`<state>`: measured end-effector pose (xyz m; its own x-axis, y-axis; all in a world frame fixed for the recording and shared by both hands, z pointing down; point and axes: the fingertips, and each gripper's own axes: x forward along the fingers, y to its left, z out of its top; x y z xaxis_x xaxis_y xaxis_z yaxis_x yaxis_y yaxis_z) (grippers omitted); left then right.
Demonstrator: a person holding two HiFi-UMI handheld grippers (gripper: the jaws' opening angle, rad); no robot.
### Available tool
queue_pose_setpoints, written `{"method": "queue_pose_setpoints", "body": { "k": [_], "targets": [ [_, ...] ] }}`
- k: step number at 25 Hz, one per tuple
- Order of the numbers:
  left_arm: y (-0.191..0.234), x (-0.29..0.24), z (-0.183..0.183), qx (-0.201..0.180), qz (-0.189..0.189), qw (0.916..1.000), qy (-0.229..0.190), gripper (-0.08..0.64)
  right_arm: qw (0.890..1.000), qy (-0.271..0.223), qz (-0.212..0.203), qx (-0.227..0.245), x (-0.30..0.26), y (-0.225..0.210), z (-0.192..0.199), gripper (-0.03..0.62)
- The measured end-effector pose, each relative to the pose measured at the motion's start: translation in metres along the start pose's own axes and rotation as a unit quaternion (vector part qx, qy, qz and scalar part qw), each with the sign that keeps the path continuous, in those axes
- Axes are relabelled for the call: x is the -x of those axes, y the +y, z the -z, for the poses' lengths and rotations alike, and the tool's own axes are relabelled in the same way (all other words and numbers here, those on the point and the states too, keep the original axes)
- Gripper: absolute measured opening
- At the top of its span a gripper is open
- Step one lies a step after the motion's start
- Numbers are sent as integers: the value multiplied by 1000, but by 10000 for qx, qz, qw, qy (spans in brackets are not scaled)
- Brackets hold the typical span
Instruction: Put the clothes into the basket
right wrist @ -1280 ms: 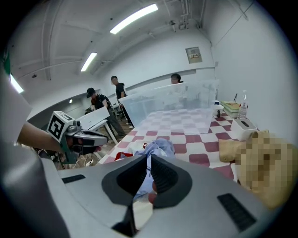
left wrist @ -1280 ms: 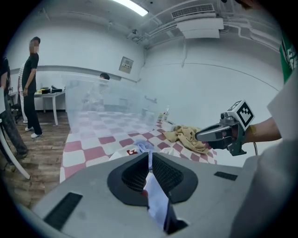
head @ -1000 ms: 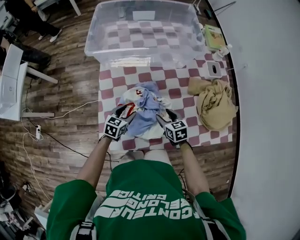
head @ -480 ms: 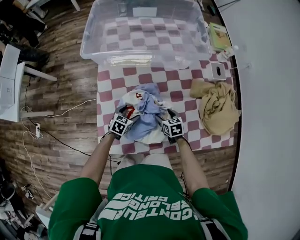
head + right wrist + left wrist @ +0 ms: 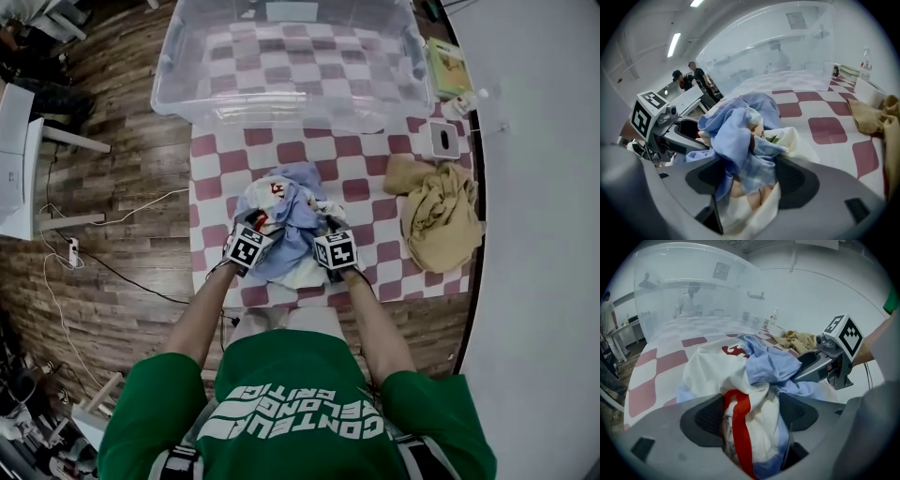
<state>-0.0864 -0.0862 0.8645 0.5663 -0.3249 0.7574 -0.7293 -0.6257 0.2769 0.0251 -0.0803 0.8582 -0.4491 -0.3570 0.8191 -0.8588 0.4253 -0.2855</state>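
Left claw (image 5: 262,224) and right claw (image 5: 323,226), jaws just opened wide, straddle but do not yet pinch the blue-and-white pile of clothes (image 5: 286,208) on the checked table (image 5: 361,176), while the clear basket (image 5: 174,73) beyond looks empty and a tan garment (image 5: 439,214) lies apart, so nothing seems done.

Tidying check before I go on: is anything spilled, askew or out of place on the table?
Nothing spilled or damaged. Only the tan garment lies apart from the pile, crumpled by the table's right edge; the basket holds no clothes.
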Motion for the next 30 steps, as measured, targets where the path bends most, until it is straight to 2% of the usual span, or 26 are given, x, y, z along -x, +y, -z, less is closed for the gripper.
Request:
{"method": "queue_pose_setpoints", "body": {
  "k": [8,10,13,21,30],
  "targets": [
    [0,-2,-3,138,-38,9998,-111,353,9998,-15,-135,-112,-9,6,-2,310],
    [-6,-2,-5,245,88,9996,-139,309,9995,-27,-271,-132,-12,12,-3,255],
    [-17,-5,-7,431,231,9987,-173,205,9991,-51,-367,-187,-14,15,-4,221],
    [-25,-6,-10,646,213,9972,-304,133,9978,-117,-570,-319,-14,23,-6,146],
    [-36,12,-25,669,243,9956,-609,110,9972,-388,-606,-210,3,35,-21,123]
  ]
}}
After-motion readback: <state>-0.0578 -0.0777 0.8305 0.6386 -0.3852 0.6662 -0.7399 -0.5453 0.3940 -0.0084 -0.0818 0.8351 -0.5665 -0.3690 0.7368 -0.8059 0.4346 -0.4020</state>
